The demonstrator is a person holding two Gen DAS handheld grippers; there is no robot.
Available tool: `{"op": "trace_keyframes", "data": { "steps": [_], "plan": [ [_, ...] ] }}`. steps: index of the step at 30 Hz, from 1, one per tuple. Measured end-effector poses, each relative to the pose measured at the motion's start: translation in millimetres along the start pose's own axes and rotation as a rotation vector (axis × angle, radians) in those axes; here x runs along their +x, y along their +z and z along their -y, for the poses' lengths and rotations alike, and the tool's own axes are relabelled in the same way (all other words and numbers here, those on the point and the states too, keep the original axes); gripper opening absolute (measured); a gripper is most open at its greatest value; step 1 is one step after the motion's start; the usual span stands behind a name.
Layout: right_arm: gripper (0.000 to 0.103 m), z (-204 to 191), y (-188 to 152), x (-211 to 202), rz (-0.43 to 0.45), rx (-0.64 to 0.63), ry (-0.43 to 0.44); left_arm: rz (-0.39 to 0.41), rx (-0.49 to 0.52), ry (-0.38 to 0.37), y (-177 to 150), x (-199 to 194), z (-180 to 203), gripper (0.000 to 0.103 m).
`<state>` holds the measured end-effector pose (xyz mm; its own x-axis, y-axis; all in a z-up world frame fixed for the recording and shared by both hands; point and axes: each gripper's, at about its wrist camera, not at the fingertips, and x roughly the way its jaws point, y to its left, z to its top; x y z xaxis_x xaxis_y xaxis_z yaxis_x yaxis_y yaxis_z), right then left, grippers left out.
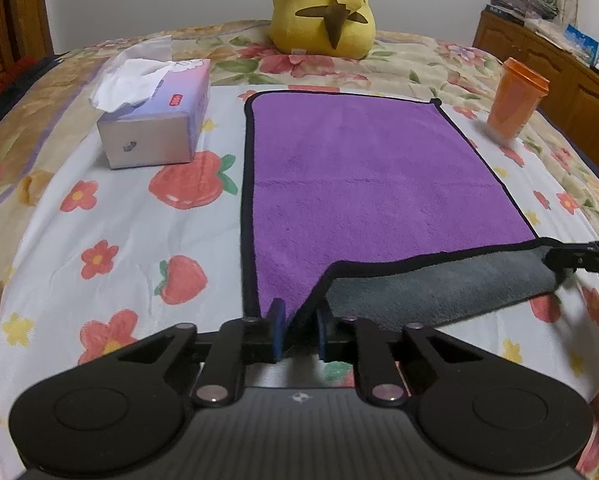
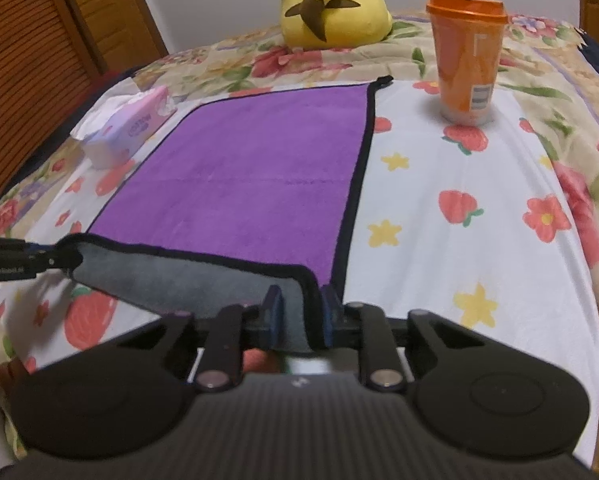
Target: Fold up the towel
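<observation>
A purple towel (image 1: 359,176) with black trim and a grey underside lies flat on the bed; it also shows in the right wrist view (image 2: 251,176). Its near edge is lifted and turned over, showing the grey side (image 1: 439,296). My left gripper (image 1: 301,326) is shut on the towel's near left corner. My right gripper (image 2: 299,316) is shut on the near right corner, with grey cloth between its blue pads. Each gripper shows at the edge of the other's view: the right one (image 1: 579,258), the left one (image 2: 39,260).
A tissue box (image 1: 159,120) stands left of the towel. An orange lidded cup (image 2: 465,56) stands at the far right. A yellow plush toy (image 1: 323,12) sits at the far end. A wooden cabinet (image 1: 559,72) stands to the right of the bed.
</observation>
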<state>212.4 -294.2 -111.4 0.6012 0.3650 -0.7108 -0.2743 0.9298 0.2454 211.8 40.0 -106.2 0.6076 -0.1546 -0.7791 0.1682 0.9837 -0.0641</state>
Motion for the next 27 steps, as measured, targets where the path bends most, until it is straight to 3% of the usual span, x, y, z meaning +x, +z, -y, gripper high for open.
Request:
{"op": "trace_keyframes", "data": {
  "steps": [3,27],
  "plan": [
    [0.01,-1,0,0,0.006,-0.012,-0.004,0.007,0.013,-0.004,-1,-1,2,0.006],
    [0.006,-8,12,-18,0.116,-0.035,0.01,0.114,0.066,0.012,15,-26,12,0.002]
  ]
}}
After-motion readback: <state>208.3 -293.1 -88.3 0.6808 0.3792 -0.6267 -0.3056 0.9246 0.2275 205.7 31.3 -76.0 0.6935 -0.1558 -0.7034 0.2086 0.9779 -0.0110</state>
